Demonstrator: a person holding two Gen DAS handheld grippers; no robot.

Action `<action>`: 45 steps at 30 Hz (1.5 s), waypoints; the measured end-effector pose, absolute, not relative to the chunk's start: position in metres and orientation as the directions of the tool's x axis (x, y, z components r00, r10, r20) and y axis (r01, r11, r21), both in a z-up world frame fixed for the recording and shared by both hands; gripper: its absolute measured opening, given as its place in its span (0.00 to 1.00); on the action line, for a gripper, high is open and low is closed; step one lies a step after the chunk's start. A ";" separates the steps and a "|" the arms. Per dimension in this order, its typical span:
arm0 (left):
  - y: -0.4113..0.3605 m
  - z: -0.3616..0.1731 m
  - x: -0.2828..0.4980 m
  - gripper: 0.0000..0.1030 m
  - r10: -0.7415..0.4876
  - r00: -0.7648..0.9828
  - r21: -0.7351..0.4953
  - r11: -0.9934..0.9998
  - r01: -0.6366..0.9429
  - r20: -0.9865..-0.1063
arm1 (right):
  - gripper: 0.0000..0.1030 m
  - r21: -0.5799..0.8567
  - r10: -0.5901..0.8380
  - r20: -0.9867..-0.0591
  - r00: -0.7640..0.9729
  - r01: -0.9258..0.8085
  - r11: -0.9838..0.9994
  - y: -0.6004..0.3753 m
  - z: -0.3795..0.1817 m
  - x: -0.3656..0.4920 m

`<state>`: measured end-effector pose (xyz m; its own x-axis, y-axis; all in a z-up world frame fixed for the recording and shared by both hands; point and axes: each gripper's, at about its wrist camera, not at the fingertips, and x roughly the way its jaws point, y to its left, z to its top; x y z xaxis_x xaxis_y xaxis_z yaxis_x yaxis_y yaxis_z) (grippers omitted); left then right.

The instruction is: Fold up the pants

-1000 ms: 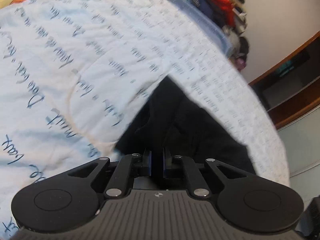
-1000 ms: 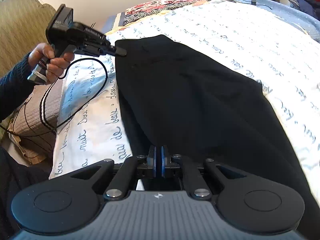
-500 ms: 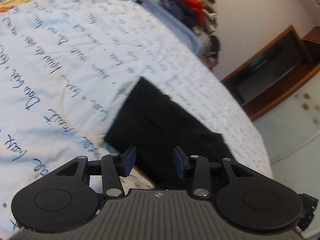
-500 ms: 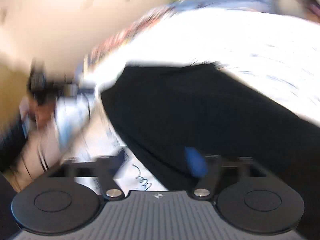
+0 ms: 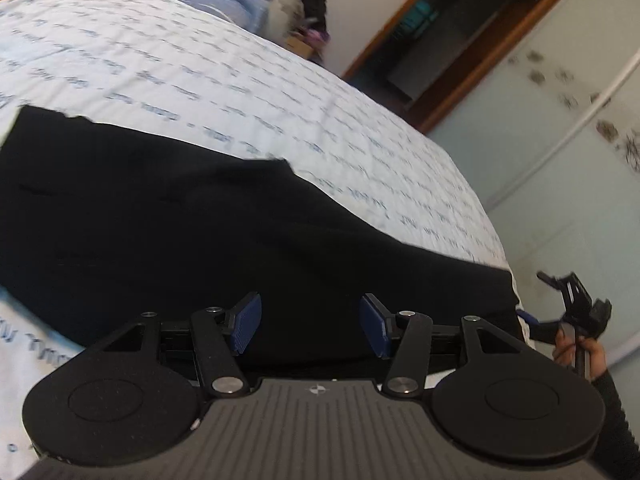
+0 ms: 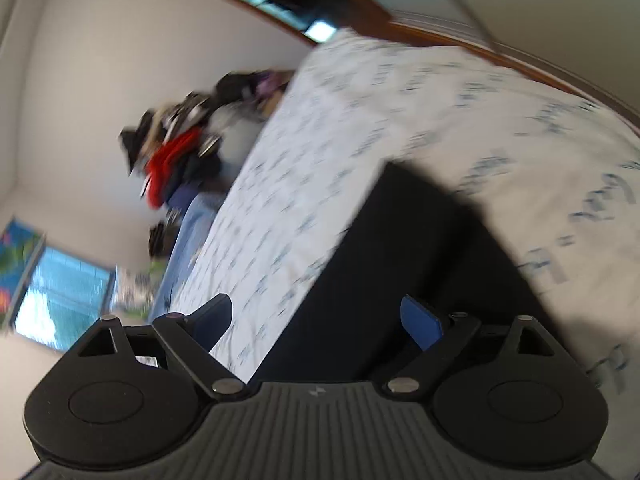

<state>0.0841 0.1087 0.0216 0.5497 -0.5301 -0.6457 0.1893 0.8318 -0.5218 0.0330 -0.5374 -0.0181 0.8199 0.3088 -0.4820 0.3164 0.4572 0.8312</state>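
Pants: black pants (image 5: 224, 236) lie flat on the white bedspread w/ blue writing (image 5: 280, 92), near the bed's edge.
L tongs: left gripper (image 5: 311, 326) just opened more, 2 blue pads apart, nothing btwn them, over the pants.
R tongs: right gripper (image 6: 320, 324) wide apart, empty, over pants (image 6: 400, 264) & bedspread (image 6: 460, 112). Pic blurry.
Room: clothes pile (image 6: 180, 160) by the wall.

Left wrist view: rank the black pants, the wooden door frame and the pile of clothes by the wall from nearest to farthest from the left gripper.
1. black pants: on the bedspread just ahead of the open left gripper.
2. pile of clothes: beyond the bed's far edge, upper centre.
3. wooden door frame: upper right. Its order with the pile is too close to call.
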 end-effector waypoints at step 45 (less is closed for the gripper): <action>0.023 -0.010 0.126 0.78 -0.579 0.377 -0.534 0.815 0.226 -0.723 | 0.90 0.663 0.421 -0.539 0.729 0.060 0.746 -0.610 0.001 0.136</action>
<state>0.1261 0.0232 -0.0102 0.3770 -0.5787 -0.7231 0.2259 0.8146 -0.5342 0.1362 -0.6099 0.0013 0.7295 0.4207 -0.5393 0.0599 0.7461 0.6631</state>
